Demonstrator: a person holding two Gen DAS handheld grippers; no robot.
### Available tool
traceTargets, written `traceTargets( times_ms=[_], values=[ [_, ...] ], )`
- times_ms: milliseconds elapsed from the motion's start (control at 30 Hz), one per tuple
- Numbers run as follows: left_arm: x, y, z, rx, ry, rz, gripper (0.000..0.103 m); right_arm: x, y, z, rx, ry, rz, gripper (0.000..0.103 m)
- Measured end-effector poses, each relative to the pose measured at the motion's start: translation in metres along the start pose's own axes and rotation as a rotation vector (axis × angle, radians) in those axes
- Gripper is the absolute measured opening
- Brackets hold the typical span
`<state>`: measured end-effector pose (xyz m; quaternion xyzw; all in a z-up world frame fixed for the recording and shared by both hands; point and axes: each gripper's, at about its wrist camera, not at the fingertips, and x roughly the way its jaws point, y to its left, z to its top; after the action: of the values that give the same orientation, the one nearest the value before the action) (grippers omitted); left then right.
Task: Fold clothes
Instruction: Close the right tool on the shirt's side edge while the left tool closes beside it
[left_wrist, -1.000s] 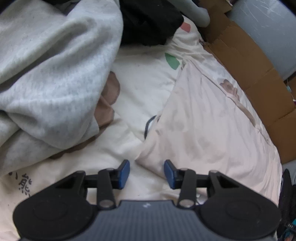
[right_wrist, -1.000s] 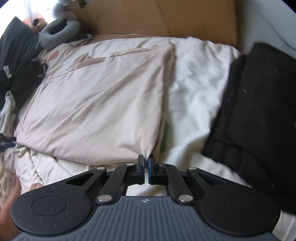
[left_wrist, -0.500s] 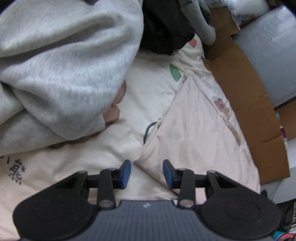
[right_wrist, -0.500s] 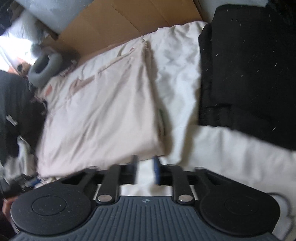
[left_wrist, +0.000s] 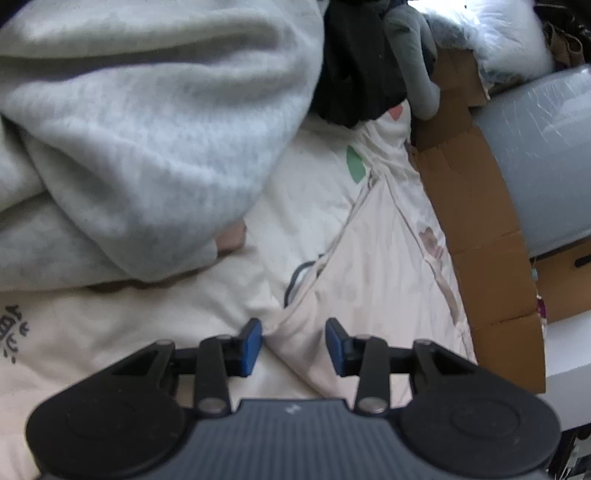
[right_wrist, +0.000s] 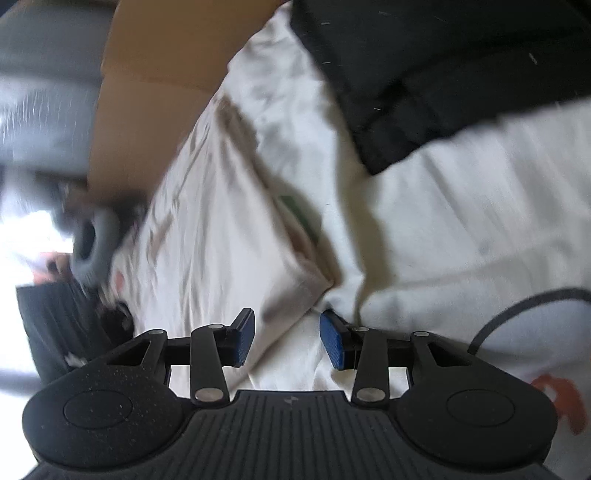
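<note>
On the bed (left_wrist: 122, 332), mid-fold: your left tool (left_wrist: 293, 345) sits low over the near corner of the pale pink garment (left_wrist: 388, 280), jaws closing w/ that corner between the blue pads but, as far as the left wrist view shows, not yet pinched. Your right tool (right_wrist: 286, 338) hangs over the garment's other near corner (right_wrist: 295, 288), jaws opening, cloth just ahead of and between the pads and nothing gripped; that view is motion-blurred, so contact is hard to call. The garment lies flat and roughly rectangular on the cream bedsheet, one long edge along the cardboard (left_wrist: 476, 229) by the wall, a grey sweatshirt (left_wrist: 147, 140) heaped to its left and a folded black garment (right_wrist: 443, 74) well apart on the right. Judgement: you're at the re-grip stage btwn folds, both hands lining up on the near hem. Next move prob. calls for both tools to bite the two corners at the same time, only the top garment and not the sheet under it, then lift evenly and carry the hem toward the far edge so the halves meet square. Watch the left corner: it's bunched, so a shallow pinch may slip.
</note>
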<state>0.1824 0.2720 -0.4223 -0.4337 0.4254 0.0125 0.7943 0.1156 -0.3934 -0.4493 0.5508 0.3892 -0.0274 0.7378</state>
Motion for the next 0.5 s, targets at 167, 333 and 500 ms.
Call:
traceTargets(
  times_ms=[167, 333, 500],
  values=[
    [-0.001, -0.001, 0.001, 0.019, -0.004, -0.008, 0.009, 0.003, -0.005, 0.000, 0.074, -0.034, 0.020, 0.037],
    [-0.008, -0.002, 0.002, 0.022, -0.014, -0.032, 0.005, -0.006, -0.004, 0.004, 0.068, -0.061, 0.026, 0.001],
    [-0.009, 0.001, 0.003, -0.008, -0.015, -0.051, 0.005, -0.014, 0.002, 0.005, 0.033, -0.067, 0.050, 0.000]
  ],
)
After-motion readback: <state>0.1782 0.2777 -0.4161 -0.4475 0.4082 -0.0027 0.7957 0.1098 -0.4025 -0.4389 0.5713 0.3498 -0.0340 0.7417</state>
